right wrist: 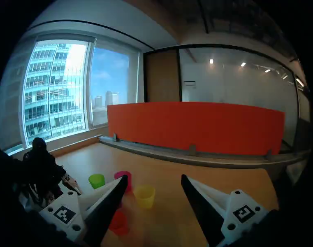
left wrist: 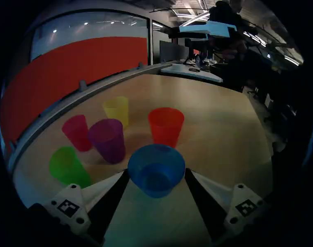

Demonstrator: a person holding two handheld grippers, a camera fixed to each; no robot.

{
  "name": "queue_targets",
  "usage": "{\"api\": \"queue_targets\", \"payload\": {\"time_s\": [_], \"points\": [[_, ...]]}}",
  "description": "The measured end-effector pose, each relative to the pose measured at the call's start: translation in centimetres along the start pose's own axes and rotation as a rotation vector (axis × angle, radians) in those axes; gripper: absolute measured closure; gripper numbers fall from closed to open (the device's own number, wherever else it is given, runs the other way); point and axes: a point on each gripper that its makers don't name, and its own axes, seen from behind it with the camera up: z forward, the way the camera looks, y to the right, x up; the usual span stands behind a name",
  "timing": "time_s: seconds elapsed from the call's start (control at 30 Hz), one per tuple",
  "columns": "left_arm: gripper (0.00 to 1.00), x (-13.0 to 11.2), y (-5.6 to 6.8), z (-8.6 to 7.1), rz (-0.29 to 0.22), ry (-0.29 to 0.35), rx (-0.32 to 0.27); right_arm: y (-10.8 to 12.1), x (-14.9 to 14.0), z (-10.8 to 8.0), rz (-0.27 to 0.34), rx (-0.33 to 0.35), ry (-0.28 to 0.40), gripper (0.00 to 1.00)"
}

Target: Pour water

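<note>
In the left gripper view a blue cup [left wrist: 156, 181] sits between the fingertips of my left gripper [left wrist: 155, 171], whose jaws press on both its sides. Its inside looks darker near the bottom; I cannot tell whether that is water. Beyond it on the wooden table [left wrist: 222, 123] stand a red cup [left wrist: 166, 125], a purple cup [left wrist: 107, 140], a pink cup [left wrist: 77, 132], a yellow cup [left wrist: 117, 109] and a green cup [left wrist: 68, 166]. My right gripper [right wrist: 153, 178] hangs open above the table with nothing between its fingers. Below it are the yellow cup [right wrist: 144, 196], pink cup [right wrist: 127, 176], green cup [right wrist: 96, 180] and red cup [right wrist: 117, 222].
An orange partition [right wrist: 197, 127] with a grey rail runs along the table's far edge. A dark hand with the other gripper [right wrist: 43, 173] is at the left of the right gripper view. Desks and monitors [left wrist: 197, 66] stand beyond the table. Bare table lies to the right of the cups [right wrist: 222, 181].
</note>
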Motion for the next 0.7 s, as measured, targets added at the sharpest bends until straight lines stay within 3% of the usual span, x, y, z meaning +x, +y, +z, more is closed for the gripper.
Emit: {"api": "queue_targets", "payload": {"time_s": [0.33, 0.47, 0.7], "points": [[0.01, 0.34, 0.07, 0.95, -0.014, 0.000, 0.000, 0.40, -0.14, -0.11, -0.004, -0.005, -0.003, 0.00], [0.12, 0.46, 0.04, 1.07, -0.029, 0.001, 0.000, 0.45, -0.16, -0.13, -0.004, -0.006, -0.002, 0.00], [0.13, 0.43, -0.02, 0.98, -0.018, -0.002, 0.007, 0.45, -0.10, -0.12, -0.002, -0.005, -0.001, 0.00]]}}
